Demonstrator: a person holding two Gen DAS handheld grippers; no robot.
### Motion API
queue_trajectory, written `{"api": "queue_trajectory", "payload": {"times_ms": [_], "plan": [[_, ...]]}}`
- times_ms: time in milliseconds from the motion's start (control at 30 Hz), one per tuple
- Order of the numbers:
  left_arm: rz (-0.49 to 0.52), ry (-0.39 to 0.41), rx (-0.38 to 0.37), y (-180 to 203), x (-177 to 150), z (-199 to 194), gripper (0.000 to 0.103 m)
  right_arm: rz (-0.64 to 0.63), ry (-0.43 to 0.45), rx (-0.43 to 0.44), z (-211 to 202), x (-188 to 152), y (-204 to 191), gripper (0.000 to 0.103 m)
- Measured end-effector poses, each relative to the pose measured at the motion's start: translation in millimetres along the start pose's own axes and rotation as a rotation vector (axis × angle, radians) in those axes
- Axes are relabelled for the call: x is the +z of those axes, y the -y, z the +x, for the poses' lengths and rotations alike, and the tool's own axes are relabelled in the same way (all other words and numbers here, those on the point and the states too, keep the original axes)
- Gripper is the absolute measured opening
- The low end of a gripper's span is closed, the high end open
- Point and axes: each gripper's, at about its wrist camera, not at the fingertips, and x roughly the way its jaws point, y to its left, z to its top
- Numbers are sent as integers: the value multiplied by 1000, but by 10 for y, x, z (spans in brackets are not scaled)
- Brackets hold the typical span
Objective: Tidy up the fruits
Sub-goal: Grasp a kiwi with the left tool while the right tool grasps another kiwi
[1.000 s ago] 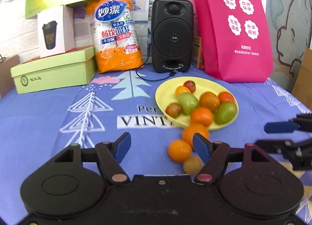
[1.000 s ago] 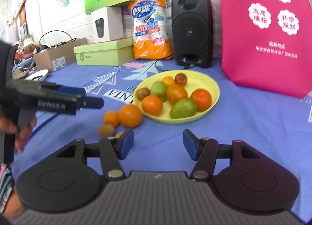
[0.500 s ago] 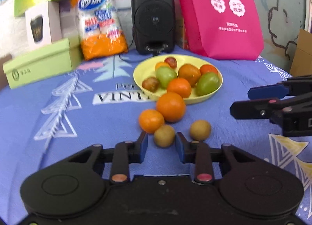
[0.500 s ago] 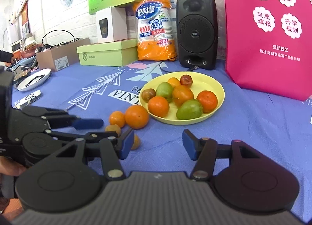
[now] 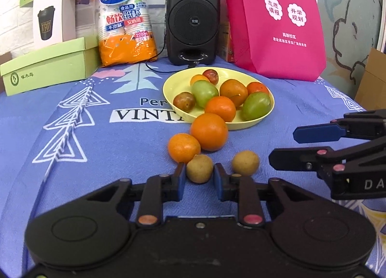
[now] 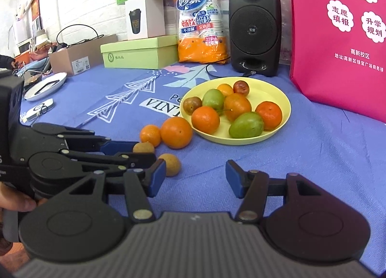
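Note:
A yellow plate (image 5: 177, 85) (image 6: 277, 92) holds several oranges, green plums and dark plums. On the blue cloth in front of it lie a large orange (image 5: 209, 131) (image 6: 176, 132), a small orange (image 5: 183, 147) (image 6: 150, 135) and two tan round fruits. My left gripper (image 5: 199, 178) (image 6: 138, 151) is shut on one tan fruit (image 5: 199, 168) (image 6: 143, 147) on the cloth. The other tan fruit (image 5: 245, 162) (image 6: 170, 164) lies just right of it. My right gripper (image 6: 195, 178) (image 5: 284, 144) is open and empty, right of the loose fruits.
At the back stand a green box (image 5: 48, 65), a pack of paper cups (image 5: 125, 20), a black speaker (image 5: 193, 20) with a cable, and a pink bag (image 5: 275, 17). A white dish (image 6: 45, 85) and a cardboard box (image 6: 79, 56) stand far left.
My left gripper moved forward and closed its fingers from wide open onto the tan fruit. My right gripper stayed open and shifted a little nearer the loose fruits.

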Motion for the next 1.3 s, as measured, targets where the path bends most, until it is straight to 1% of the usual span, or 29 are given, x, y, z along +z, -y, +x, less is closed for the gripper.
{"api": "queue_trajectory", "payload": {"times_ms": [100,233,267,300,400,467,567,633,667,700,767,867,1167,1300], "plan": [[-2,-1,17,-36,8,-52,24,-13,-10,5,41,10,-47,54],[29,2,81,-84,-3,-120,24,-38,-26,13,141,26,-163,53],[30,-1,88,-106,-9,-135,24,-44,-30,13,173,31,-192,51],[21,-3,86,-133,-15,-148,24,-51,-35,11,209,33,-221,48],[9,-6,83,-184,-40,-172,24,-72,-59,-7,319,26,-295,46],[10,-7,82,-190,-56,-178,25,-88,-70,-14,373,14,-333,42],[11,-9,81,-189,-72,-178,25,-104,-74,-24,422,16,-380,41],[3,-10,77,-192,-74,-177,25,-120,-78,-32,447,25,-408,35],[-1,-11,74,-199,-72,-174,25,-126,-80,-34,456,27,-419,28],[-5,-11,72,-205,-72,-176,25,-132,-80,-38,459,26,-432,25],[-9,-11,70,-207,-79,-174,25,-145,-77,-47,459,17,-459,25],[-5,-10,75,-192,-84,-173,25,-127,-68,-44,430,4,-437,25],[-1,-12,76,-190,-77,-200,25,-7,-38,-11,214,-82,-190,25],[-3,-13,72,-202,-62,-239,25,15,-26,-12,109,-109,-121,25]]}}
